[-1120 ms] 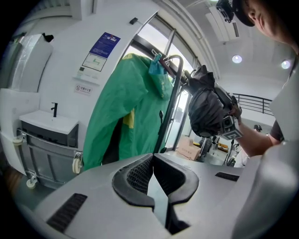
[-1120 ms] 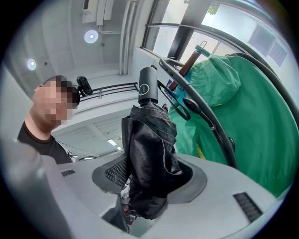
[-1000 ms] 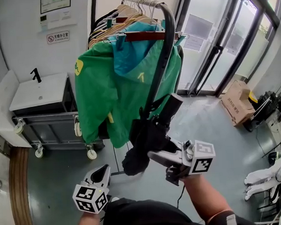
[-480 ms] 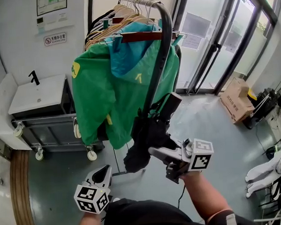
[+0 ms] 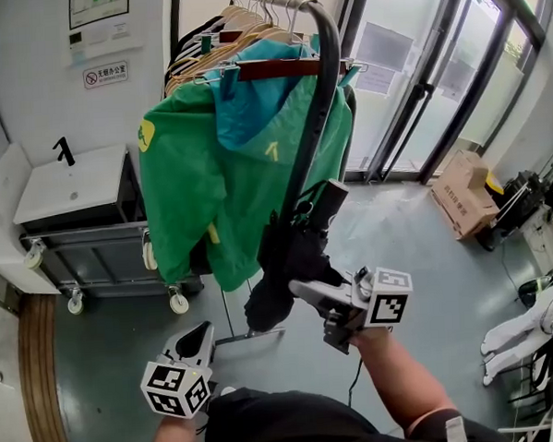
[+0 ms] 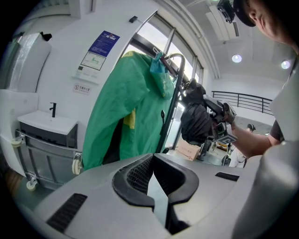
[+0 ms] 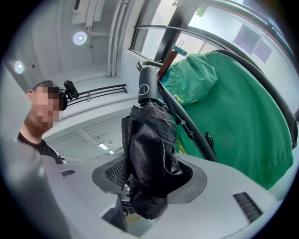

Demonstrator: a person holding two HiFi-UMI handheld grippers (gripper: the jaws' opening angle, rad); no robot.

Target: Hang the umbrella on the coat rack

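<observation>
R gripper (image 5: 308, 295) is clamped on the folded black umbrella (image 7: 148, 158). The jaws pinch the bunched canopy abt mid-length and cloth spills out both sides. The handle (image 7: 148, 87) points up and away from me, right against the black curved end bar of the coat rack (image 5: 318, 93), on the side nearest the glass doors. I can't tell whether it's touching or just beside the bar. The umbrella isn't hooked on anything yet; its weight is all on me.

L gripper (image 6: 152, 179) is low by my waist, jaws closed tip to tip w/ nothing between, well apart from the rack.

As I judge it, the step in hand is getting the handle end onto the rack. There's a small knob (image 7: 209, 139) on the bar, which looks like the likely catch point. I can't make out a wrist strap on the handle, so I'd confirm that first.

- Move slow and keep the handle tilted toward the bar.
- Don't squeeze harder, since the fabric grip could slip.
- Keep clear of the green jacket (image 5: 210, 182) hanging at that end so the cloth doesn't snag.
- Let go only once the rack takes the load.
</observation>
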